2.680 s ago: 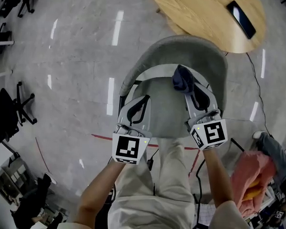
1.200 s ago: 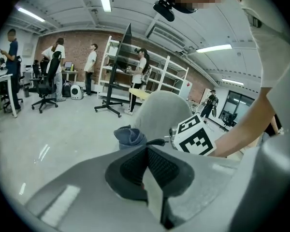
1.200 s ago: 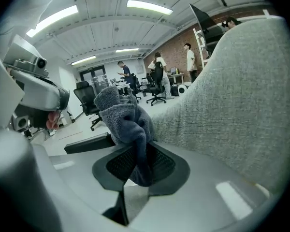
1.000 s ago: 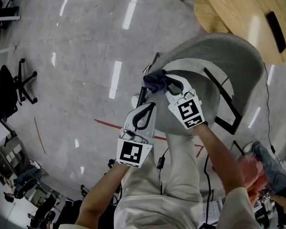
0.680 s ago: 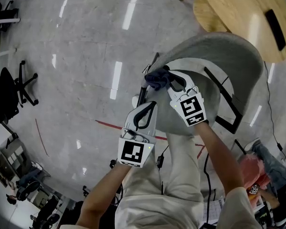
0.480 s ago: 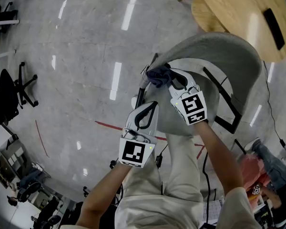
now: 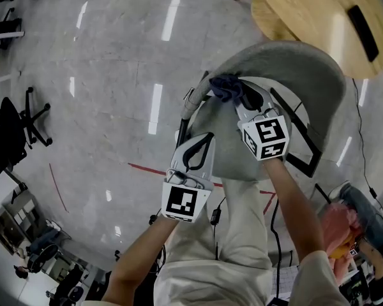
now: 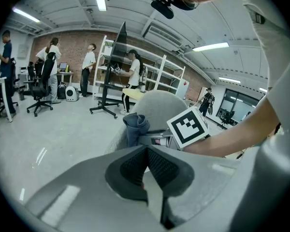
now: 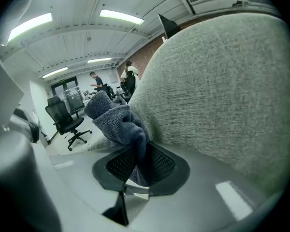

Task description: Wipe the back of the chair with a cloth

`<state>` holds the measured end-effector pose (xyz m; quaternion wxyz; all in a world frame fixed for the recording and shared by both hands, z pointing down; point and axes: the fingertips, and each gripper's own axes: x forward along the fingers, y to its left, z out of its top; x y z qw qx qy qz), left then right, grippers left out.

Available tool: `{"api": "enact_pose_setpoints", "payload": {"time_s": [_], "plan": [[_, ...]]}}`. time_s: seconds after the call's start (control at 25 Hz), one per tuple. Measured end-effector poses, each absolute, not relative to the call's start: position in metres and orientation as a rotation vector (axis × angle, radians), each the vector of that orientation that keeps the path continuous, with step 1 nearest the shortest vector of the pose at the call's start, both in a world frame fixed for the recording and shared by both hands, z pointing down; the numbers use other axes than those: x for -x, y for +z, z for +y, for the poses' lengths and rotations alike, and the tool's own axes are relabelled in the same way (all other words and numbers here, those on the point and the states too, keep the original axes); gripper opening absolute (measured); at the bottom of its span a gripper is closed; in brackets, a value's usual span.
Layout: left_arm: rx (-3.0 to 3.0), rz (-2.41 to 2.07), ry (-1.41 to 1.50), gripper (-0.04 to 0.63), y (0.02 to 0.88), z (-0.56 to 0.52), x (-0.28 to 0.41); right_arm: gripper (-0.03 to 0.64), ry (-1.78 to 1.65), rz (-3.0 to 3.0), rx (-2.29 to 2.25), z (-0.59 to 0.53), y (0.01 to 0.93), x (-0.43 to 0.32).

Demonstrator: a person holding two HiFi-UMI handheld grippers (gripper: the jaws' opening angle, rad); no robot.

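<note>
A grey fabric shell chair (image 7: 287,75) stands in front of me, its curved back (image 9: 222,91) filling the right of the right gripper view. My right gripper (image 7: 244,97) is shut on a dark blue cloth (image 7: 226,87), which bunches above the jaws (image 9: 117,120) and presses against the chair back near its left edge. My left gripper (image 7: 195,148) hangs lower left of it, jaws shut with nothing between them (image 8: 146,170). From the left gripper view, the cloth (image 8: 135,128) and the right gripper's marker cube (image 8: 189,127) sit ahead.
A round wooden table (image 7: 306,11) with a dark phone (image 7: 362,24) stands beyond the chair. Office chairs (image 7: 16,123) stand at the left. People and shelving (image 8: 116,66) are far off. A pink bundle (image 7: 337,225) lies at lower right.
The right gripper has carried the cloth rightward and slightly up along the chair back's rim. The left gripper has stayed almost still.
</note>
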<state>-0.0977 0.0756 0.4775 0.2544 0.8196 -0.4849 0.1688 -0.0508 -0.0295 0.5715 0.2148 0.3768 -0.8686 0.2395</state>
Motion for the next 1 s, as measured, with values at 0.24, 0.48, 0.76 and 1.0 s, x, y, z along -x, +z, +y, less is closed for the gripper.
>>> {"api": "enact_pose_setpoints", "payload": {"time_s": [0.24,0.48,0.76,1.0], "plan": [[-2.252,-1.304,0.459,0.000,0.475,0.073,0.086,0.084,0.815,-2.370,-1.203,-0.042,0.568,0.023],[-2.272,-1.284,0.466,0.000,0.475,0.070,0.076,0.084,0.853,-2.348,-1.278,-0.052,0.565,0.007],[-2.301,-1.270,0.466,0.000,0.470,0.064,0.063,0.084,1.001,-2.276,-1.455,-0.059,0.564,-0.023],[-2.321,-1.257,0.468,0.000,0.469,0.063,0.053,0.084,1.107,-2.193,-1.614,-0.057,0.567,-0.055]]}}
